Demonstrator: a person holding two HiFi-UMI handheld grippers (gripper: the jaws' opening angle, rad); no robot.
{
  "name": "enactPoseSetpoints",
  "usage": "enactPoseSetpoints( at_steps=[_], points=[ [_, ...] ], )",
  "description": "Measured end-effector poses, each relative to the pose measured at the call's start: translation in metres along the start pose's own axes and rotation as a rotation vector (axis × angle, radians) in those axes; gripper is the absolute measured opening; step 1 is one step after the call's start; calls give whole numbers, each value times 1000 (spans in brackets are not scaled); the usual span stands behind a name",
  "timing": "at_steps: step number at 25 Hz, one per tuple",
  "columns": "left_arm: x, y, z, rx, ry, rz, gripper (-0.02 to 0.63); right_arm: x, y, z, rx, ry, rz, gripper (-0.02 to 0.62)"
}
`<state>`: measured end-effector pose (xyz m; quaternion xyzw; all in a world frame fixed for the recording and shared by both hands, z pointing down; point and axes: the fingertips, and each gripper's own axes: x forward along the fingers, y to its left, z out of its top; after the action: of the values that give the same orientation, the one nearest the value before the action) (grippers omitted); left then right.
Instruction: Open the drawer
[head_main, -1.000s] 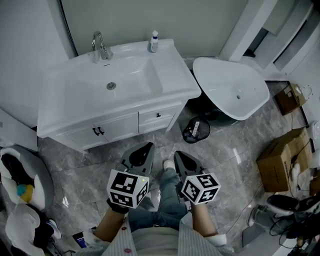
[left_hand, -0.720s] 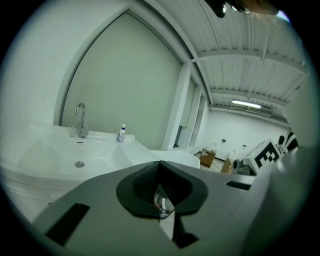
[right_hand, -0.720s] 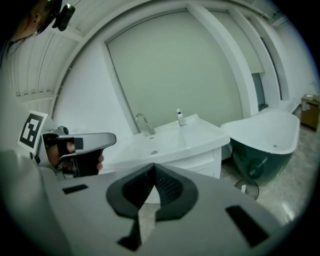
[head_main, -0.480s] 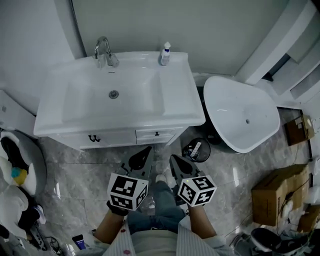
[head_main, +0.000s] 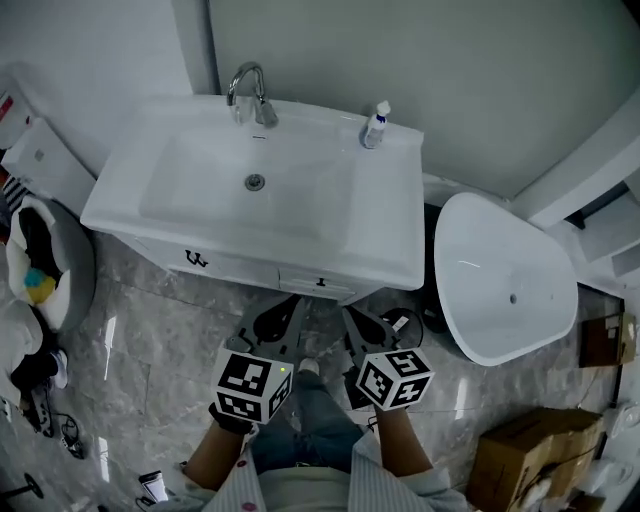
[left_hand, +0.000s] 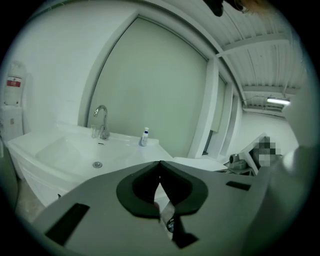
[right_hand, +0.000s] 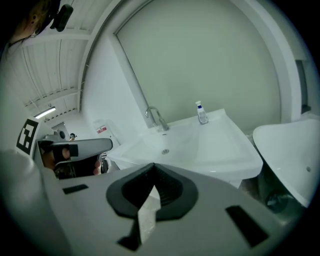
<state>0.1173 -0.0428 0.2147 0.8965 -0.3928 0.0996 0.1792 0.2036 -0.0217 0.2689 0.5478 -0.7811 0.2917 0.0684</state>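
Note:
The drawer (head_main: 318, 284) is a narrow white front with a small black knob, under the right part of the white vanity sink (head_main: 300, 225). My left gripper (head_main: 299, 299) is held just short of the drawer front, a little left of the knob, jaws shut and empty. My right gripper (head_main: 349, 313) hangs beside it, slightly right of the knob, also shut with nothing in it. In the left gripper view the left gripper (left_hand: 160, 164) points over the basin (left_hand: 75, 150). In the right gripper view the right gripper (right_hand: 152, 165) points at the sink (right_hand: 200, 145). The jaws hide the drawer in both gripper views.
Cabinet doors with black handles (head_main: 197, 260) lie left of the drawer. A faucet (head_main: 250, 88) and a soap bottle (head_main: 375, 124) stand on the vanity. A white tub (head_main: 505, 285) and a black bin (head_main: 405, 322) are to the right, a cardboard box (head_main: 525, 455) at lower right, and clutter (head_main: 35, 270) at left.
Both grippers have moved together toward the vanity front, and the drawer now lies straight ahead of them. The view has swung so the tub sits further right. Both jaws stayed shut.

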Motion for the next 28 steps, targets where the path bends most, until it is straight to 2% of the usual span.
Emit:
enactPoseSetpoints(
  at_steps=[7, 13, 19, 28],
  points=[
    [-1, 8, -14, -47, -9, 100, 15, 15, 2, -12, -39, 74, 89, 9],
    [-1, 17, -23, -68, -6, 125, 15, 27, 6, -27, -50, 124, 108, 9],
    [2, 30, -31, -81, 0, 107, 15, 43, 8, -33, -59, 135, 85, 9],
    [10, 47, -59, -96, 17, 58, 15, 58, -6, -56, -80, 165, -7, 9]
  ],
)
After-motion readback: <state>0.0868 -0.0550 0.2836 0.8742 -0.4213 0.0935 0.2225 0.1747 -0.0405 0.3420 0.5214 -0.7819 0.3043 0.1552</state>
